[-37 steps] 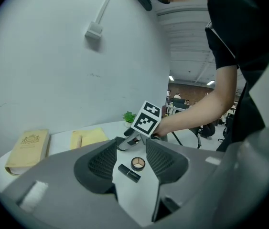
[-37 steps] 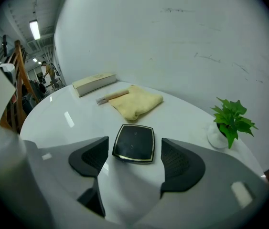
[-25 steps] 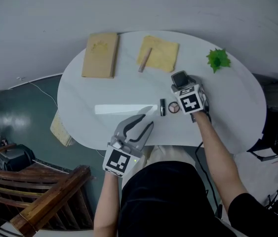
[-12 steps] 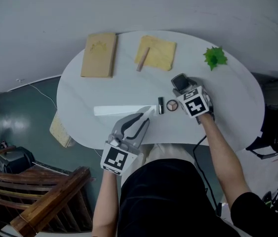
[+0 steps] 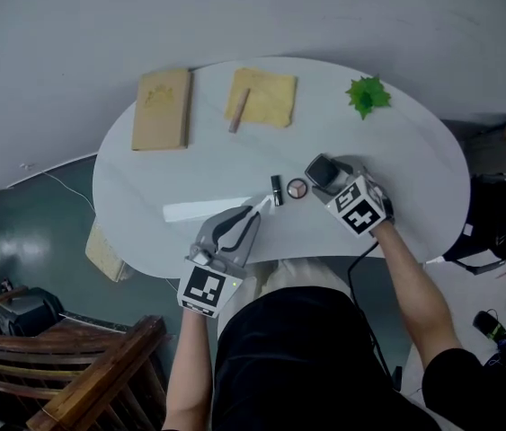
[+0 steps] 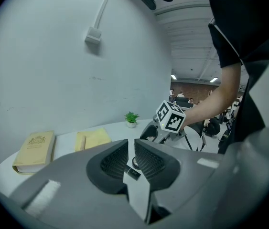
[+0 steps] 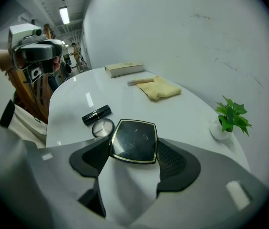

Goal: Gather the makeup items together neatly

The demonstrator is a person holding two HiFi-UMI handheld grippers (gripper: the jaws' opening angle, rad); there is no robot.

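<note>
A tan book (image 5: 161, 109) lies flat on the left of the smooth white oval desk (image 5: 396, 178). The left tool (image 5: 253, 215) points low. Its jaws have just been closing, with a thin gap left and nothing in it. A stick (image 5: 239, 110), too small to make out, lies on a soft yellow cloth (image 5: 266, 95). A black lipstick (image 5: 277, 189) and a little round case (image 5: 297, 188) lie side by side. Just right of them, the tipped-down right tool (image 7: 133, 150) is clamped on a shiny black square case (image 7: 134, 136) with a gold rim. The case's near edge is hidden. A leafy plant (image 5: 368, 94) stands far right.
</note>
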